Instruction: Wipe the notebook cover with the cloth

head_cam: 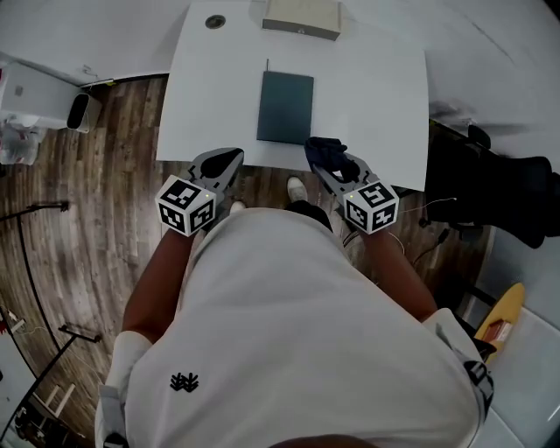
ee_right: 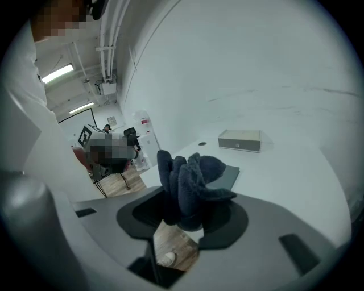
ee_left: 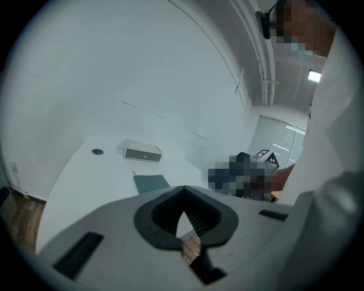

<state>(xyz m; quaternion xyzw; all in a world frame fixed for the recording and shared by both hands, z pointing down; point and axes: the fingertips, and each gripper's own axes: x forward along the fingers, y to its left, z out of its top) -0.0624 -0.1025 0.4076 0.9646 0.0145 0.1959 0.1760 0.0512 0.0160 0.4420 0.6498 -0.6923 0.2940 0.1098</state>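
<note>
Dark blue cloth [ee_right: 190, 185] is bunched up in our right gripper [ee_right: 185, 199], and its two jaws are squeezed tight on it, with the fluffy folds sticking out past the tips. Our left gripper [ee_left: 183, 219] holds nothing, and its jaws are pressed together at the tips. We hold both grippers side by side at the near edge of a white table [head_cam: 385, 96], over a brown wood floor [head_cam: 87, 219]. The dark green notebook [head_cam: 285, 107] lies flat and shut on the table, just ahead of our grippers and between them. It is ahead and a little to the left of the right gripper, and ahead and to the right of the left gripper. The cloth is just beside the notebook's near right corner, but we cannot tell if it touches the cover. Farther ahead, past the notebook, a flat tan box [head_cam: 302, 17] sits at the far edge of the table. A small round hole [head_cam: 215, 22] is just left of the box.
</note>
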